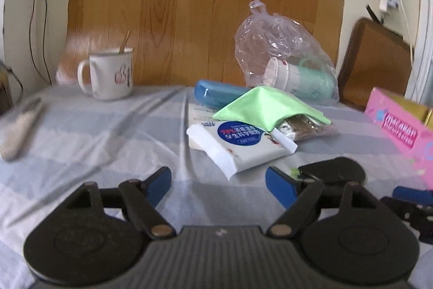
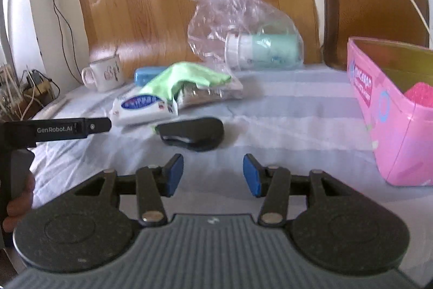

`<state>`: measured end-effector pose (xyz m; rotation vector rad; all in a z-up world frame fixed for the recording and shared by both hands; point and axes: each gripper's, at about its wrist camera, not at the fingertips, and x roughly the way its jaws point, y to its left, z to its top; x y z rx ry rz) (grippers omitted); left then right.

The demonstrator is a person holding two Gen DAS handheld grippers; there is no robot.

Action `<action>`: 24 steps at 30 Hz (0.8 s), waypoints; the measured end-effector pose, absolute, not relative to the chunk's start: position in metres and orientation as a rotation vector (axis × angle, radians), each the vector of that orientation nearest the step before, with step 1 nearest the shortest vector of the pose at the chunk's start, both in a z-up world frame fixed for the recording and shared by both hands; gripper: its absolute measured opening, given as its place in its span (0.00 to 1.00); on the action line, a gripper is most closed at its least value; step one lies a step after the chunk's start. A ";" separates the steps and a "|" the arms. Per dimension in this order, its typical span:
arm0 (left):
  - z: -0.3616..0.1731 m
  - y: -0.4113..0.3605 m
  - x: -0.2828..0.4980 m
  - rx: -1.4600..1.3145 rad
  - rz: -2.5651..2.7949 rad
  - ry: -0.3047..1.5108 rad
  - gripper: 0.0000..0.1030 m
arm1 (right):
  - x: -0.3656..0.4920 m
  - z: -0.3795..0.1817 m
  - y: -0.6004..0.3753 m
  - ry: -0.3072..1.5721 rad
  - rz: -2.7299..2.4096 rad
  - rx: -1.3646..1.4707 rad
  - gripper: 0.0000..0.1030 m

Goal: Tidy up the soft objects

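Green microfibre cloth (image 1: 259, 104) lies draped over the tissue pack (image 1: 240, 145) mid-table: limp and light, so its raised fold looks easiest to pinch. Left gripper (image 1: 217, 188) and right gripper (image 2: 213, 172) both stand spread, empty.

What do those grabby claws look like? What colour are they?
Each claw, left and right, has two black jointed fingers tipped with blue pads, silver round pins, two black round discs, and a grey ribbed body. Seen from the right camera, the left one's black arm reads "GenRobot.AI" in white letters.
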<state>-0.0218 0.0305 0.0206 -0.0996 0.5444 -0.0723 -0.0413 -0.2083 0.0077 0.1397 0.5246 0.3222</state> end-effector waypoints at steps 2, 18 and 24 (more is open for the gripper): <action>0.019 0.037 -0.022 -0.143 -0.082 0.547 0.82 | -0.039 0.007 -0.208 0.535 0.318 0.139 0.56; 0.014 0.054 -0.020 -0.265 -0.110 0.560 0.84 | -0.009 0.007 -0.148 0.615 0.431 -0.116 0.82; 0.013 0.058 -0.018 -0.297 -0.109 0.574 0.84 | 0.010 0.007 -0.140 0.627 0.478 -0.091 0.65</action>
